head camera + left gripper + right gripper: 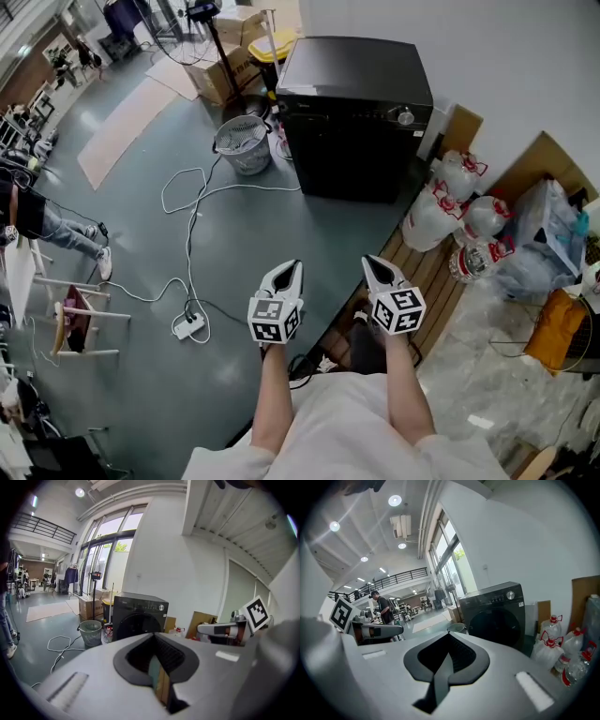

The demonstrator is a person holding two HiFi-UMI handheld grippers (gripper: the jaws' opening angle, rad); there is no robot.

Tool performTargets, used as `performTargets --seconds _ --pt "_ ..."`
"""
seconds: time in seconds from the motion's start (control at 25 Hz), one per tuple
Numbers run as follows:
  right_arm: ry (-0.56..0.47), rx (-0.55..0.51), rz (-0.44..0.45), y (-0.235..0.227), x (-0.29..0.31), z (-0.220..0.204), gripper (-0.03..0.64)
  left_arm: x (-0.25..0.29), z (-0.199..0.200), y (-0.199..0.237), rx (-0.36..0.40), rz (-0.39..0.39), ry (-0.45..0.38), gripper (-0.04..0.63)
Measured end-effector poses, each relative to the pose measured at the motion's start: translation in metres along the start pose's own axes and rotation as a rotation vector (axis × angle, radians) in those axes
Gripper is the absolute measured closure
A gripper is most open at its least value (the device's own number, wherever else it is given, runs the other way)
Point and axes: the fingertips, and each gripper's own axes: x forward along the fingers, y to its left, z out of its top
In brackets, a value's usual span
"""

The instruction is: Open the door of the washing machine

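The left claw [289, 270] and right claw [375, 265] are hovering clenched and empty, aiming at the washing machine [356, 117], which is standing well apart by the wall. Its door [499, 626] is sitting shut, so the approach seems pending.

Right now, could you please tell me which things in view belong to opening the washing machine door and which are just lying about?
For the job:
- washing machine, with its door closed
- left tool, shut and empty
- right tool, shut and empty

Lying about:
- mesh wastebasket
- water jugs
- power strip
- cardboard boxes
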Motion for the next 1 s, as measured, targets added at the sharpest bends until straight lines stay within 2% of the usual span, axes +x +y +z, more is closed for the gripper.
performTargets --seconds 0.36,0.6,0.84,1.0 --pt "0.050 0.028 0.095 -0.071 0.076 0.032 0.617 0.072 0.026 0.025 -0.058 0.104 0.038 0.538" --pt "0.072 0.076 0.113 -0.125 0.109 0.047 0.617 0.105 0.034 0.030 -0.093 0.183 0.082 0.538" --pt "0.085 0.134 0.117 -0.153 0.126 0.049 0.617 0.115 0.041 0.038 -0.076 0.243 0.136 0.538" --pt "0.083 0.153 0.115 -0.163 0.129 0.054 0.617 0.130 0.057 0.040 -0.059 0.247 0.139 0.538"
